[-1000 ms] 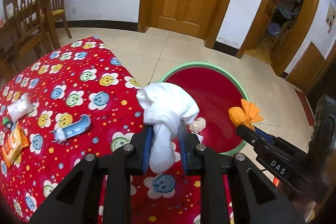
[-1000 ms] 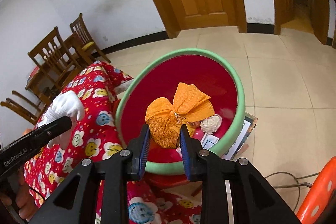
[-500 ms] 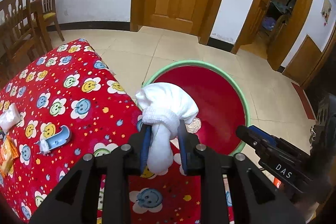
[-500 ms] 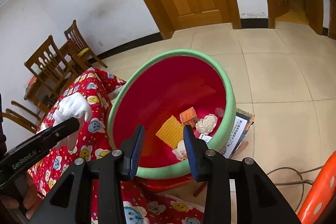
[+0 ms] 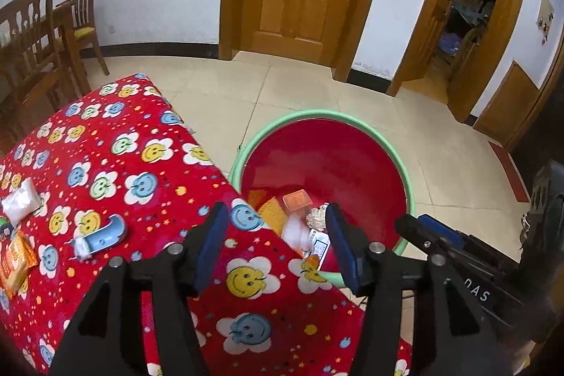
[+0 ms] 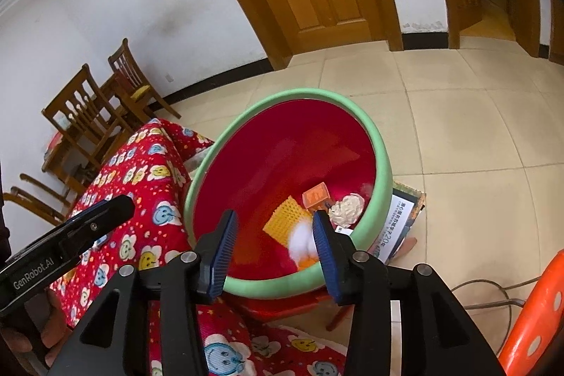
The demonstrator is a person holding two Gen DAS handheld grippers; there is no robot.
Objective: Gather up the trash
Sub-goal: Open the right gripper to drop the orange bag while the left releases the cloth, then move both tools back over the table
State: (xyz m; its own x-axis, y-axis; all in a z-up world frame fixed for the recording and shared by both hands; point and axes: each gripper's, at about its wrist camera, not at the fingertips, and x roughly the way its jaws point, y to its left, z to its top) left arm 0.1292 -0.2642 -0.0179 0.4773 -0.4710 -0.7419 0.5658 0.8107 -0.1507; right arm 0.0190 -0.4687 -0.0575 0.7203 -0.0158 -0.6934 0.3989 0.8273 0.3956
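My left gripper (image 5: 275, 217) hangs over the table's corner, its jaws opening with nothing between them. The white cloth wad (image 5: 295, 231) lies blurred in the red basin with the green rim (image 5: 317, 114), beside the orange cloth (image 5: 271, 211), an orange packet (image 5: 298, 200) and a crumpled paper ball (image 5: 317, 217). My right gripper (image 6: 275, 221) stands above the basin's near rim (image 6: 268, 288), jaws opening and empty. Below it I see the white wad (image 6: 301, 242), the orange cloth (image 6: 282, 222) and the paper ball (image 6: 347, 208).
On the red smiley tablecloth (image 5: 148, 164) lie a blue curved piece (image 5: 102, 236), a white packet (image 5: 21, 205) and an orange wrapper (image 5: 14, 259). A printed box (image 6: 402, 221) sits under the basin. An orange stool (image 6: 535, 312) is at the right, wooden chairs (image 6: 88, 115) at the left.
The left gripper opened and the white cloth wad dropped into the basin. The right gripper let go of the orange cloth, which now lies in the basin, and its jaws widened.
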